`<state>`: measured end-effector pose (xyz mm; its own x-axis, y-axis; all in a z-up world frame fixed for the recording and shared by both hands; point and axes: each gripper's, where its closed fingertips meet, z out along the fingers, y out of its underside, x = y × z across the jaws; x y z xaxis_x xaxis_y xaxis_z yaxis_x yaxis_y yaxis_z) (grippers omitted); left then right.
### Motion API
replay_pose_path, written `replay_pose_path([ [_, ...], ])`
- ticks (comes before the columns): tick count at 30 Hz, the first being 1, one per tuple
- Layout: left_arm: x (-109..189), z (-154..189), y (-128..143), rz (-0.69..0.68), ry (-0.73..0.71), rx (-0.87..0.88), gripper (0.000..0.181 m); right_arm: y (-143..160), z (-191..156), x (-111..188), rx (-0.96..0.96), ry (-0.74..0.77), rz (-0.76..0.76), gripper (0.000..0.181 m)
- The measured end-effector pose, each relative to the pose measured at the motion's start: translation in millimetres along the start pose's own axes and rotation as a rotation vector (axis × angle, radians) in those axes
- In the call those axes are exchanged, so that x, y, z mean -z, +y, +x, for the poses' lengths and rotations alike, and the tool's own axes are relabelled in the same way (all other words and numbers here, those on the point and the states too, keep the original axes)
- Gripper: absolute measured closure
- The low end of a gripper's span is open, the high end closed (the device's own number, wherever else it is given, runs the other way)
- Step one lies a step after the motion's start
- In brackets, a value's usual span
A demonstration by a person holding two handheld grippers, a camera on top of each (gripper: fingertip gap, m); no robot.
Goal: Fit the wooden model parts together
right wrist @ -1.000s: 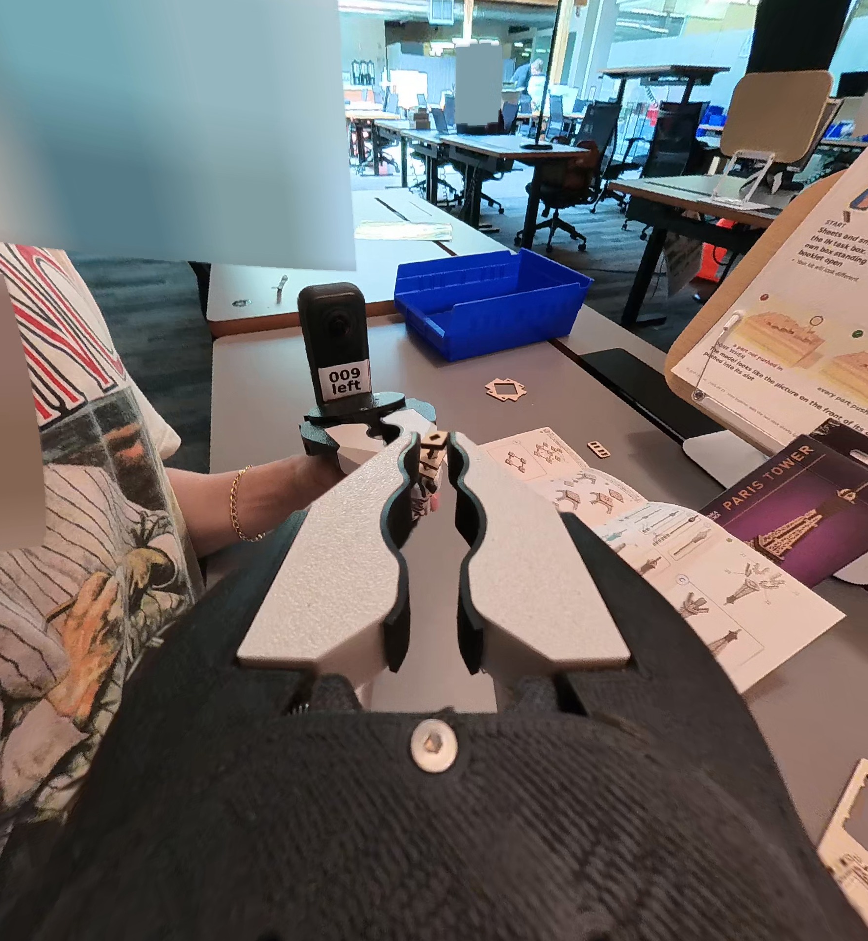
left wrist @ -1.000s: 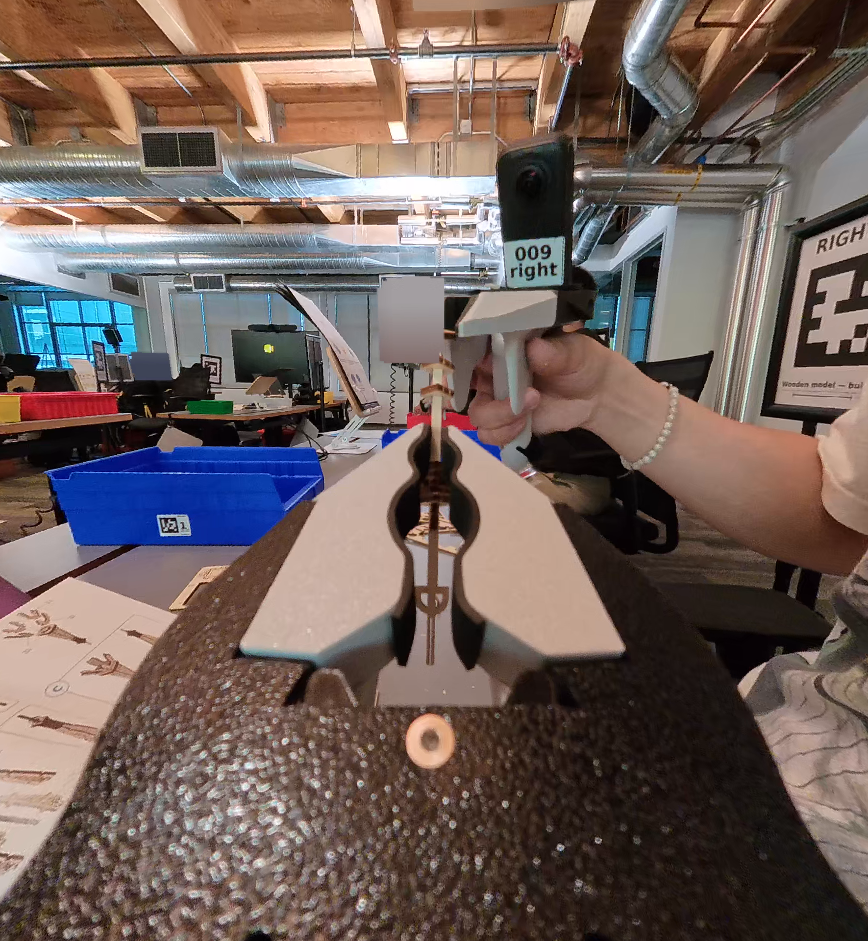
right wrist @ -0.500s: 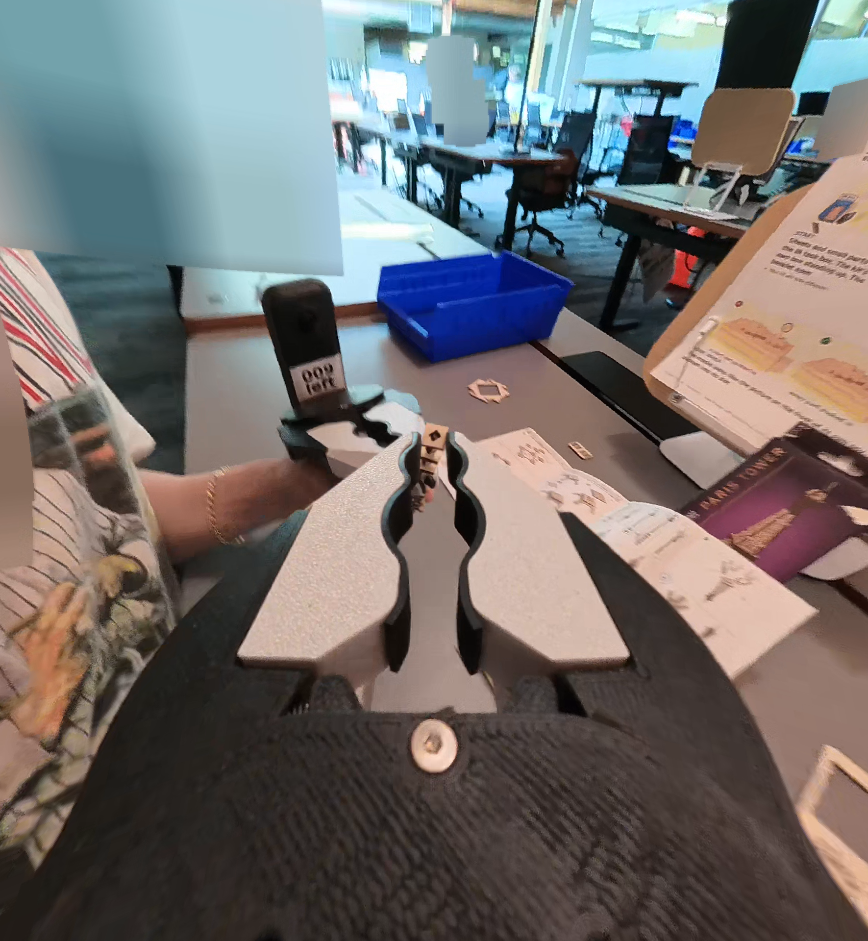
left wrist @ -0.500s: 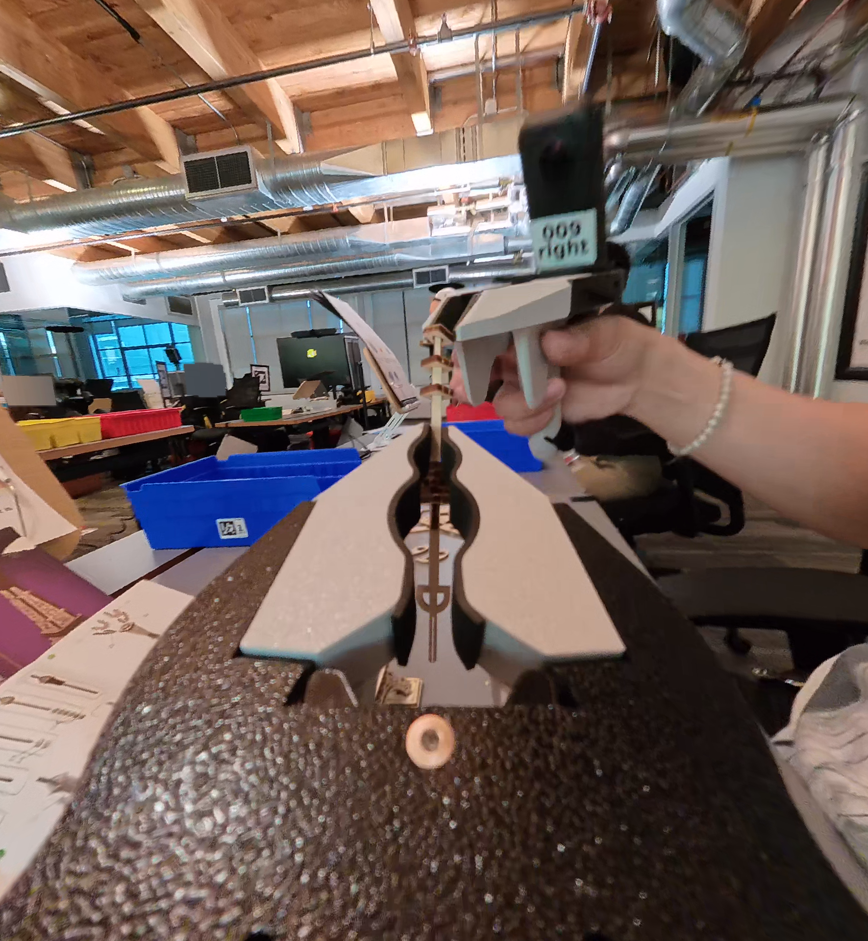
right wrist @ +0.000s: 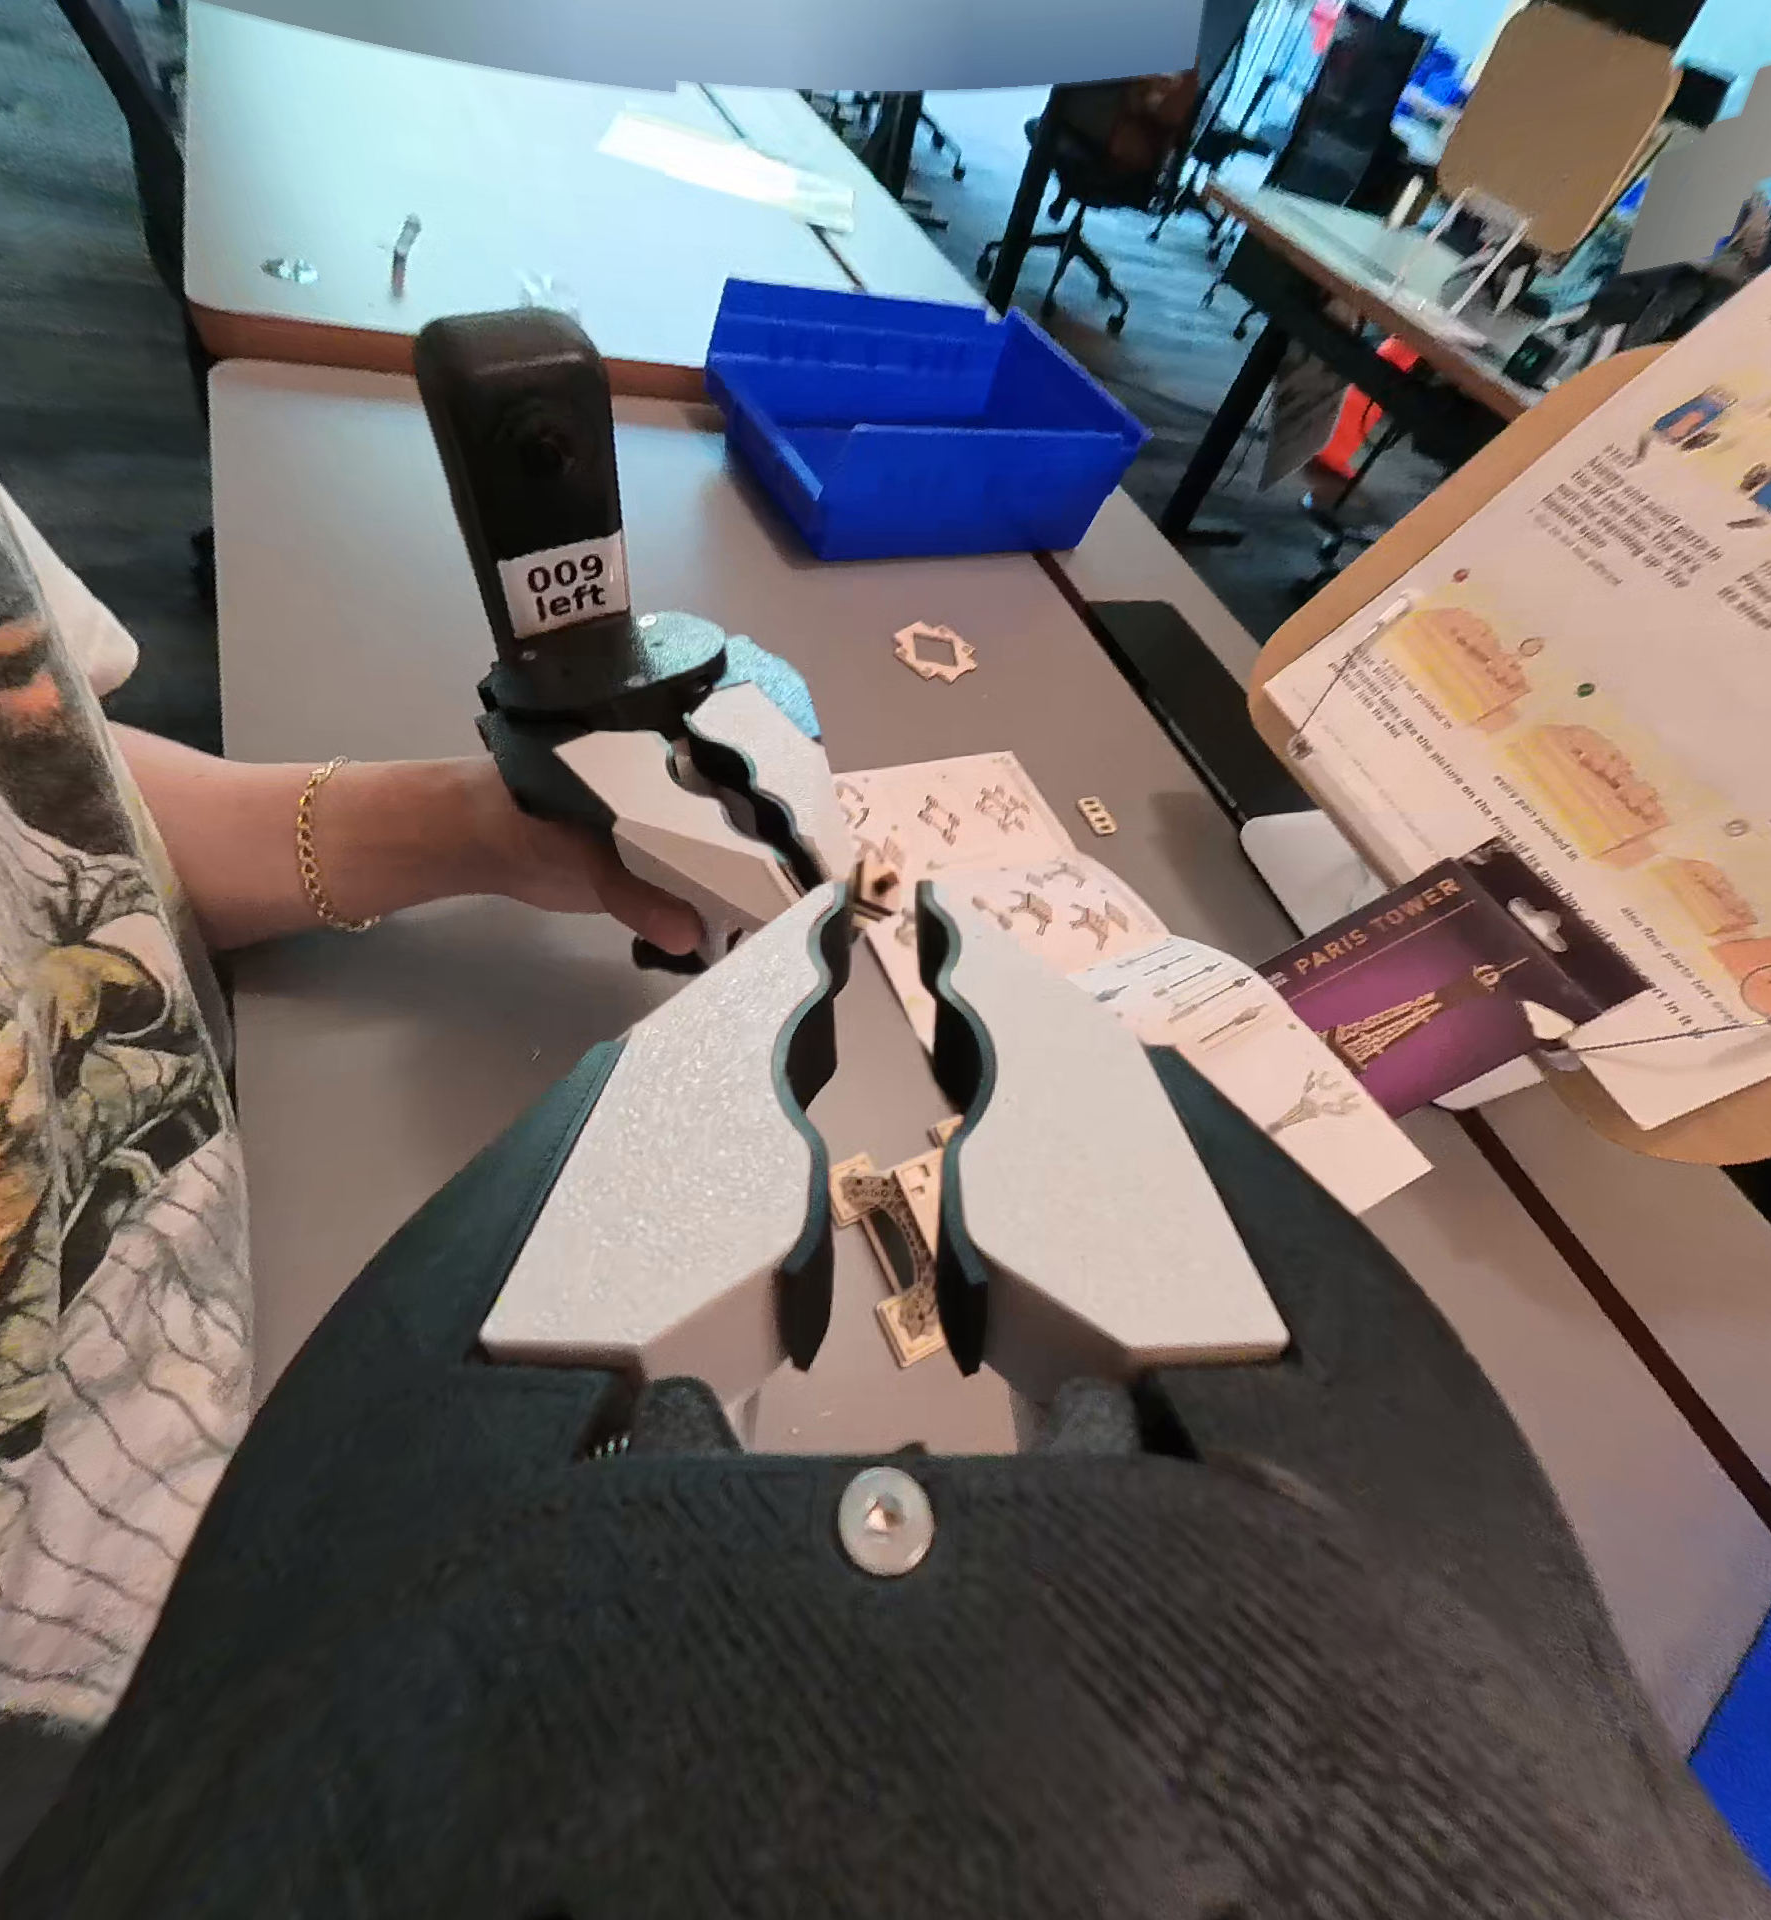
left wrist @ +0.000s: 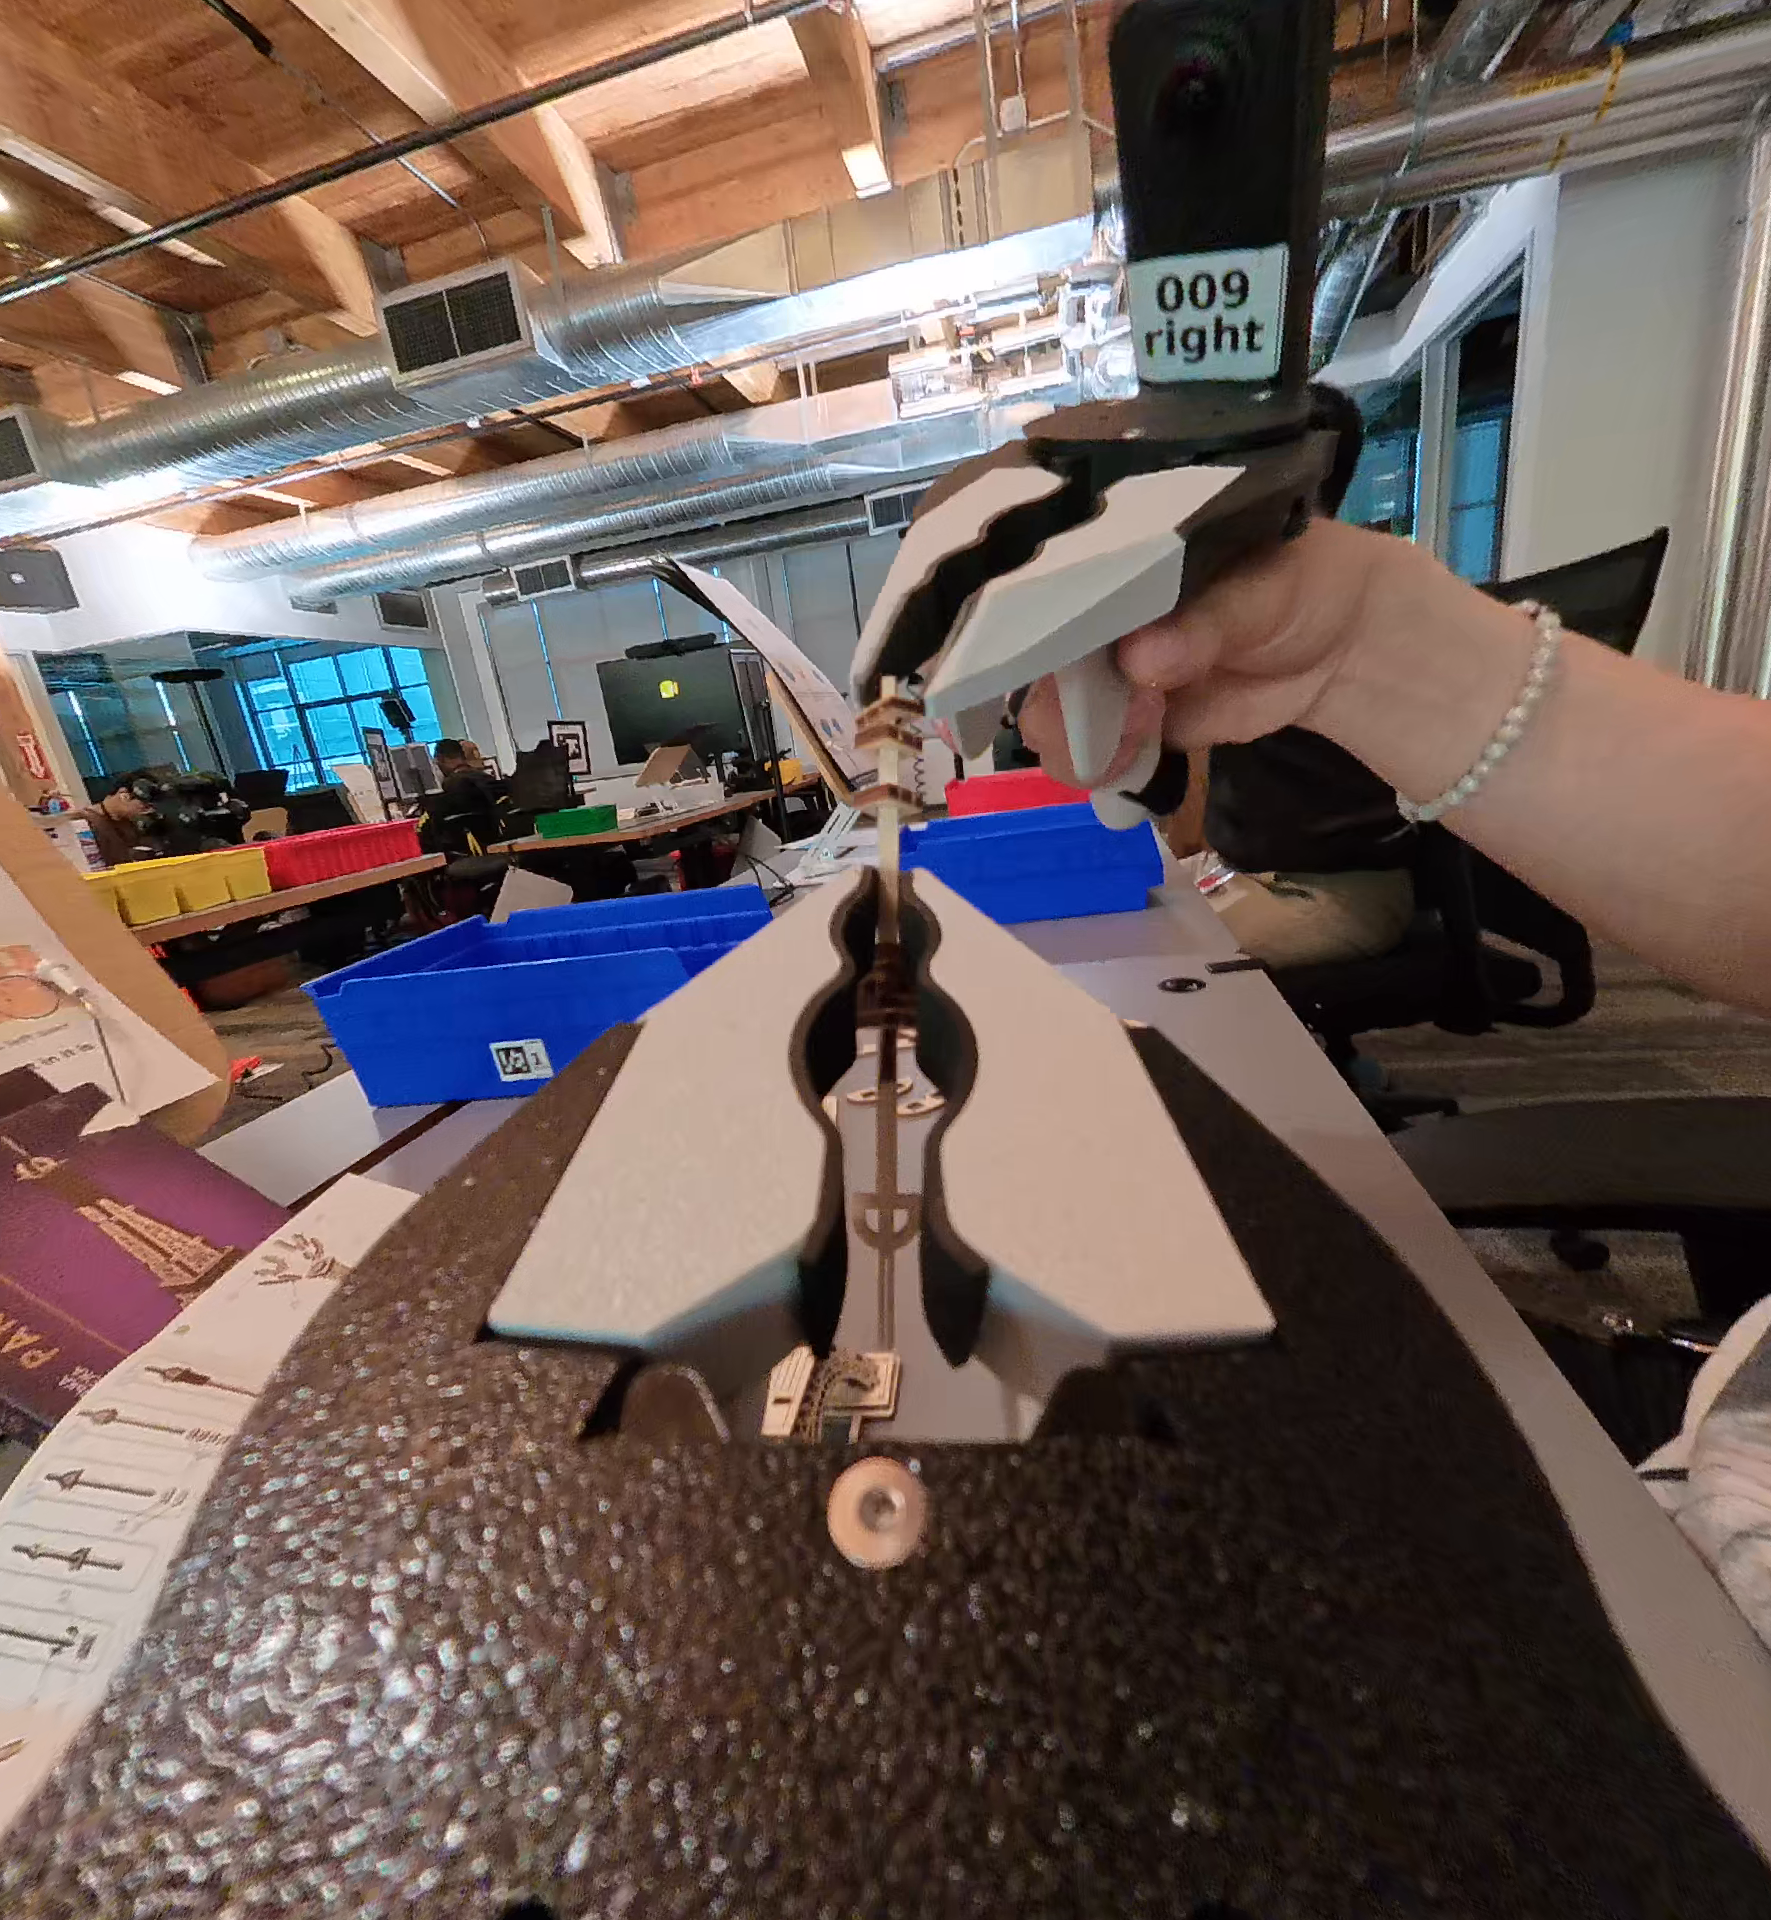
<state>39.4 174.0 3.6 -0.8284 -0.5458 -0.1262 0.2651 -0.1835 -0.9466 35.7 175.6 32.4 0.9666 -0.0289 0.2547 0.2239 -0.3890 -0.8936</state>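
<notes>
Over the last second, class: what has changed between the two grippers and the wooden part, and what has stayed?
The right gripper has risen and tipped down over the wooden spire, and its fingers have opened around the spire's top. The left gripper stays shut on the spire, holding it upright.

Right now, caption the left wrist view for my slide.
Left hand-held gripper clamps a thin wooden spire; the right hand-held gripper, slightly parted, meets its top.
</notes>
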Motion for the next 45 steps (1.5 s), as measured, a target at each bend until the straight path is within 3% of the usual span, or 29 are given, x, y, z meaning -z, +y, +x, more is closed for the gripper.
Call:
replay_pose_path([
  [3,0.8,-0.4,0.7,0.000,0.007,0.015,0.181,-7.5,0.8,7.2,-0.027,-0.027,0.060,0.181],
  [22,-3.1,10.0,6.7,-0.024,0.082,0.041,0.181,0.5,-11.4,-2.3,-0.016,-0.139,0.058,0.179],
  [30,-1.3,4.2,1.1,0.015,0.059,0.069,0.177,-7.4,-8.6,-4.7,-0.094,-0.147,0.121,0.181],
  [32,1.0,-6.1,5.9,-0.023,0.002,0.059,0.163,-4.1,-2.0,-5.9,-0.146,-0.112,0.106,0.181],
  [35,5.4,-9.9,6.5,-0.084,-0.013,0.043,0.155,5.4,9.9,-9.1,-0.221,-0.016,0.068,0.181],
  [39,3.5,0.5,-6.8,-0.055,0.031,0.062,0.155,20.2,-3.5,-17.7,-0.183,-0.030,-0.007,0.181],
  [45,-0.4,14.7,11.3,-0.181,0.104,0.010,0.158,17.9,-17.9,-21.0,-0.139,-0.082,-0.024,0.181],
])
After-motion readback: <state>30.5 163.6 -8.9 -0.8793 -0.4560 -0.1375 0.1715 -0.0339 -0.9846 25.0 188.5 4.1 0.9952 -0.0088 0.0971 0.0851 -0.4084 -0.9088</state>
